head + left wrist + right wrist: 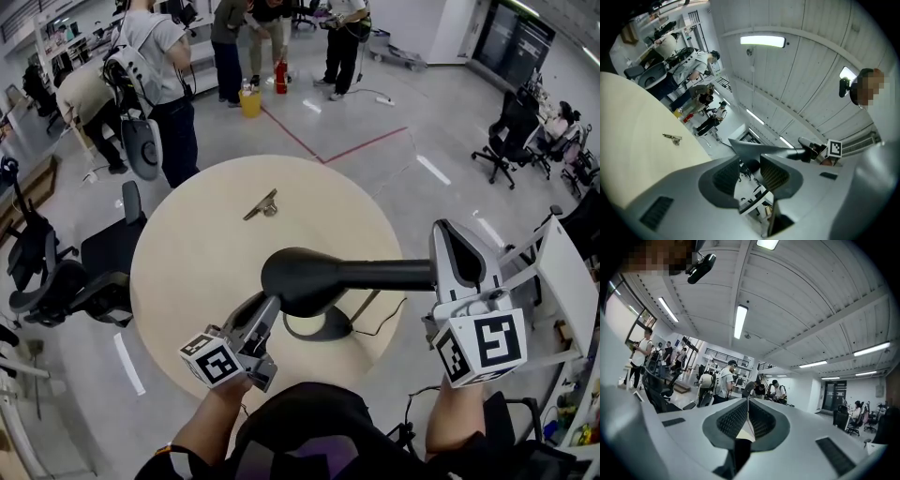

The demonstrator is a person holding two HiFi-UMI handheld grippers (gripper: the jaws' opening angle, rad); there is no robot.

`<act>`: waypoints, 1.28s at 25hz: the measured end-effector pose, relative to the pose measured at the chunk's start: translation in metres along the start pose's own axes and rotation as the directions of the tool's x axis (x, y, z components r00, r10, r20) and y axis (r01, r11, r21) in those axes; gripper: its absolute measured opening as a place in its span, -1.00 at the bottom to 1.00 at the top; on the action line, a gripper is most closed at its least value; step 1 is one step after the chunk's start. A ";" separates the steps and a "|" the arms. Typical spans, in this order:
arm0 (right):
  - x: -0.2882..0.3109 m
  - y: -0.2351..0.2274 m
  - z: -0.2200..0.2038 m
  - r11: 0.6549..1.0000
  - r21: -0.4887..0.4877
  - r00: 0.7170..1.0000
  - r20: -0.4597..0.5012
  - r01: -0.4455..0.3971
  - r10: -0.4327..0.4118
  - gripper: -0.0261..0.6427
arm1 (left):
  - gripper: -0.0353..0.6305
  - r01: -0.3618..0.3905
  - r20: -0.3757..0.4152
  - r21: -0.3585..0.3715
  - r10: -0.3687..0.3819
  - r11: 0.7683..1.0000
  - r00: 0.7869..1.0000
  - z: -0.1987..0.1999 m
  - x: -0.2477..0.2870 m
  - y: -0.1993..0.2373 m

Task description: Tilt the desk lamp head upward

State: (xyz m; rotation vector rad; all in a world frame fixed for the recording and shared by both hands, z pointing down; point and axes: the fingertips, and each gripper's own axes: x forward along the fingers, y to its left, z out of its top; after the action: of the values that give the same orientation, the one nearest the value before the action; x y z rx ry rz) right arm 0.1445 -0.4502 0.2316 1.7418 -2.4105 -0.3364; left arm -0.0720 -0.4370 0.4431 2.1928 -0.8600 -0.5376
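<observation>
A black desk lamp stands on the round beige table [187, 262]. Its head [302, 278] hangs above the base [319, 326], and its arm [384, 274] runs level to the right. My left gripper [265, 306] reaches up from the near left, its tips just under the lamp head. In the left gripper view the jaws of the left gripper [749, 162] stand apart with nothing between them, and the lamp head [757, 150] shows just past them. My right gripper [450, 231] points up and away at the arm's right end. The right gripper [747, 401] is shut and holds nothing.
A small metal piece [262, 204] lies on the far half of the table, and also shows as the metal piece [672, 138]. A black cable [389, 319] leaves the base. Office chairs [66, 272] stand to the left and people [159, 75] beyond the table. A white tabletop [572, 281] is to the right.
</observation>
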 end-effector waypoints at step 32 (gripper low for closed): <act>-0.037 -0.014 -0.076 0.971 0.217 0.993 -0.079 0.098 -0.082 -0.87 | -0.35 0.105 0.158 0.342 -0.168 0.934 0.973 0.130 0.020 -0.115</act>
State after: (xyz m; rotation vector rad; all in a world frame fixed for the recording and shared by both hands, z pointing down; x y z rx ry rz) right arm 0.1874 -0.4264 0.3011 1.9227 -2.4030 -0.0164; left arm -0.0866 -0.4510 0.2693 2.5558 -0.9560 -0.7182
